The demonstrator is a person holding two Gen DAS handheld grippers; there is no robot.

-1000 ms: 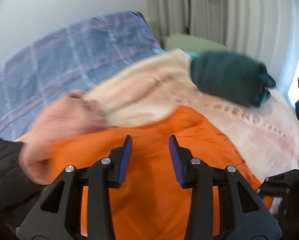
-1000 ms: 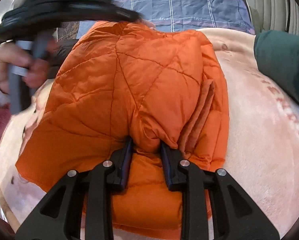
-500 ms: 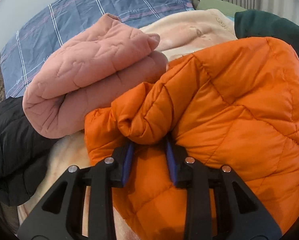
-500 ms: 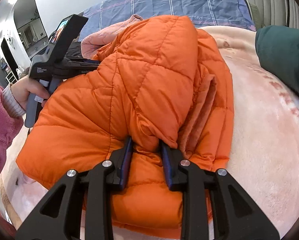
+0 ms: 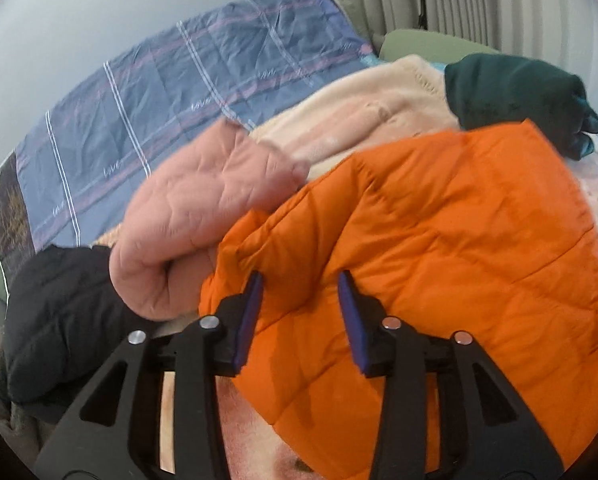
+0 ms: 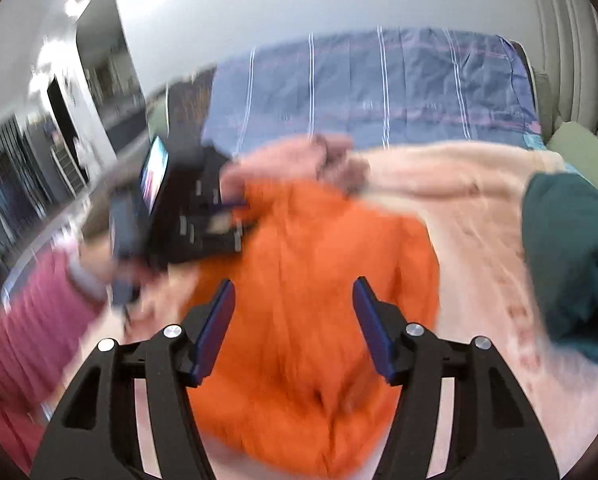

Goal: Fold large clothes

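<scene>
Orange jacket (image 5: 439,240) on blanket (image 5: 363,120) — left claw (image 5: 299,312), right claw (image 6: 291,324) both agape, empty.

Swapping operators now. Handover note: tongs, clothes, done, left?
Left tongs: open, empty, at the near left edge of the orange puffer jacket.
Right tongs: open, empty, over the same jacket; that view is motion-blurred.
The jacket lies in a folded bundle on the cream blanket. The pink quilted garment sits folded to its left, touching it; the black garment is further left, the dark green garment behind on the right.
Done: the orange jacket looks folded and released.
Left: probably tidy its edges, then the black one, which looks unfolded.
</scene>
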